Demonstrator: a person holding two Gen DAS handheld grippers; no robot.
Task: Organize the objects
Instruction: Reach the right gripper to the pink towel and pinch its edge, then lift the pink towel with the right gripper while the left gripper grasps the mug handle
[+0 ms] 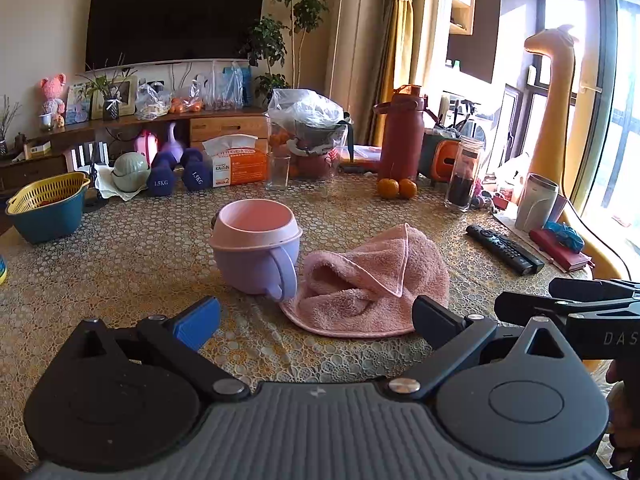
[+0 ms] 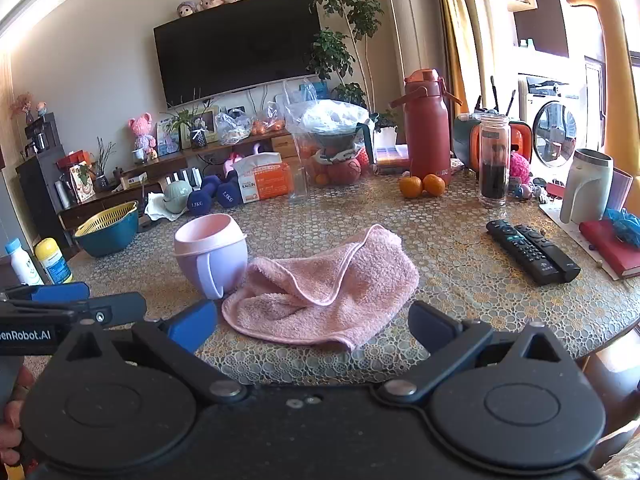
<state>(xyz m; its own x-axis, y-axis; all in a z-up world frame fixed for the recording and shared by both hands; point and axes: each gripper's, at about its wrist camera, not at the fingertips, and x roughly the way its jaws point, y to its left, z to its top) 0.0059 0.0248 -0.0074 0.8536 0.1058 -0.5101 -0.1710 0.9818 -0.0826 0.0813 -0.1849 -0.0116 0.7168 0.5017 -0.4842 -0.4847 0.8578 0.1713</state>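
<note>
A crumpled pink towel [image 1: 370,282] lies on the patterned table, just beyond my fingers in both views; it also shows in the right wrist view [image 2: 328,288]. A lilac cup with a pink rim [image 1: 256,250] stands upright touching the towel's left side, handle toward me; it also shows in the right wrist view [image 2: 210,254]. My left gripper [image 1: 316,320] is open and empty, short of the towel. My right gripper [image 2: 312,326] is open and empty, at the towel's near edge. Each gripper shows at the other view's edge.
Two black remotes [image 2: 532,250] lie at the right, beside a red notebook [image 2: 612,246] and a grey mug [image 2: 586,186]. At the back stand a red flask [image 2: 426,128], two oranges [image 2: 422,186], a glass jar [image 2: 494,160], a tissue box [image 2: 264,178], dumbbells [image 2: 216,198] and a teal basket [image 2: 108,228].
</note>
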